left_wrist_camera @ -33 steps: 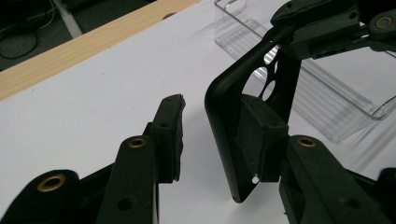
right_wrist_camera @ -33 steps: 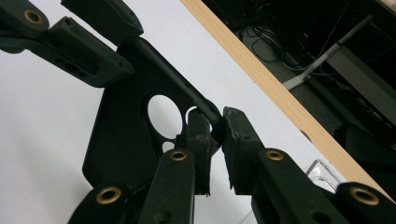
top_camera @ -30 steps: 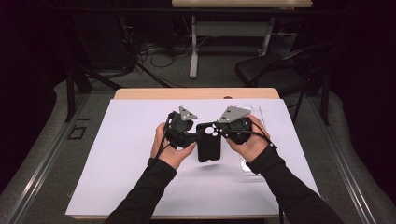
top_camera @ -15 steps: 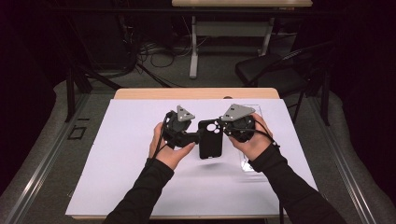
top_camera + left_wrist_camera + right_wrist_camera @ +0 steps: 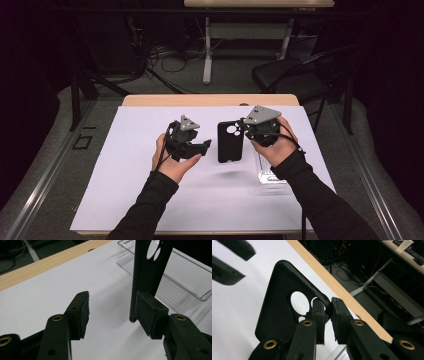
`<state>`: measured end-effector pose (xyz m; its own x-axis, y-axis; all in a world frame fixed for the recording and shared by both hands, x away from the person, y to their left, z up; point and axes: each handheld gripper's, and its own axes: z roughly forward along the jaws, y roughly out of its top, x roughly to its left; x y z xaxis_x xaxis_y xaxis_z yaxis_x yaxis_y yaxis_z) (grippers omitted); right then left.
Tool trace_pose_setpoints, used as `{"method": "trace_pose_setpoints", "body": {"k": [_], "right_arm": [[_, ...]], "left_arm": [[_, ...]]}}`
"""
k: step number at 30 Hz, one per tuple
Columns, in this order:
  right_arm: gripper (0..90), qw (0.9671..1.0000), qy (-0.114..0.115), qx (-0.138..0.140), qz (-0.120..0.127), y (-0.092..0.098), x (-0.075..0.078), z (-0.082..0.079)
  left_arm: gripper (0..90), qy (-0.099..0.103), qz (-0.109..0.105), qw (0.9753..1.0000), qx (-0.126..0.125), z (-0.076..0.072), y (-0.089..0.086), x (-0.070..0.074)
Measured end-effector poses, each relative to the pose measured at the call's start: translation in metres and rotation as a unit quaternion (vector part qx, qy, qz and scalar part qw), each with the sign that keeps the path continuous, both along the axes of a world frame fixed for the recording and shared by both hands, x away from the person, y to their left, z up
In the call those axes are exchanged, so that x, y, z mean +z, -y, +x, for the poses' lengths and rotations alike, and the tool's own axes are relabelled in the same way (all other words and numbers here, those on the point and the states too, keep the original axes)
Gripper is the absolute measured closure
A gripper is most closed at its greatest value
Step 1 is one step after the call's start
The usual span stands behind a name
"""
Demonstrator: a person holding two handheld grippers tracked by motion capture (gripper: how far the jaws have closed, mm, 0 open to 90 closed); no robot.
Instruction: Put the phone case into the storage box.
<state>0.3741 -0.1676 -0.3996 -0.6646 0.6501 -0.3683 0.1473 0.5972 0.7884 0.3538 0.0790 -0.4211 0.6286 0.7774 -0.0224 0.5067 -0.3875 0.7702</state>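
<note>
Leftmost on the white table sheet (image 5: 125,165), the left gripper (image 5: 204,145) sits in the person's upturned left hand (image 5: 172,162), its jaws spread wide with nothing between them; in the left gripper view one pad (image 5: 151,313) stands just beside the case's edge, whether touching I cannot tell. Next comes the flat black plastic phone case with round camera cut-outs (image 5: 230,142), held upright above the sheet between the two grippers. To its right, the right gripper (image 5: 245,128) has its jaws pinched tight on the case's upper rim beside the cut-outs. Farthest right, a clear plastic rectangular tray (image 5: 265,172) rests on the sheet under the right hand (image 5: 277,147).
</note>
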Motion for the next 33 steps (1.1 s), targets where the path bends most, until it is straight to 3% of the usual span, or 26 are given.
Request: {"method": "trace_pose_setpoints", "body": {"k": [3,9,14,17,24,33], "right_arm": [[82.1,1.0,0.002,-0.004,0.003,0.004,0.004,0.003],[82.1,1.0,0.005,-0.004,0.005,0.01,0.012,0.009],[82.0,0.9999,0.008,-0.003,0.013,0.014,0.017,0.014],[82.0,0.9998,0.01,-0.001,0.015,0.016,0.02,0.017],[82.0,0.9997,0.019,-0.004,0.015,0.021,0.027,0.02],[82.0,0.9991,0.037,-0.006,0.02,0.037,0.04,0.021]], "left_arm": [[45.4,0.0,0.002,1.0,0.002,0.0,-0.005,-0.002],[45.5,-0.011,-0.012,0.9999,0.007,0.0,-0.019,-0.008],[45.4,-0.018,-0.008,0.9998,0.001,-0.001,-0.031,-0.015],[44.1,-0.005,-0.006,0.9999,0.008,-0.002,-0.04,-0.022],[41.8,0.001,-0.006,0.9999,0.016,-0.01,-0.06,-0.031],[33.0,-0.005,-0.042,0.9989,0.018,-0.025,-0.085,-0.043]]}}
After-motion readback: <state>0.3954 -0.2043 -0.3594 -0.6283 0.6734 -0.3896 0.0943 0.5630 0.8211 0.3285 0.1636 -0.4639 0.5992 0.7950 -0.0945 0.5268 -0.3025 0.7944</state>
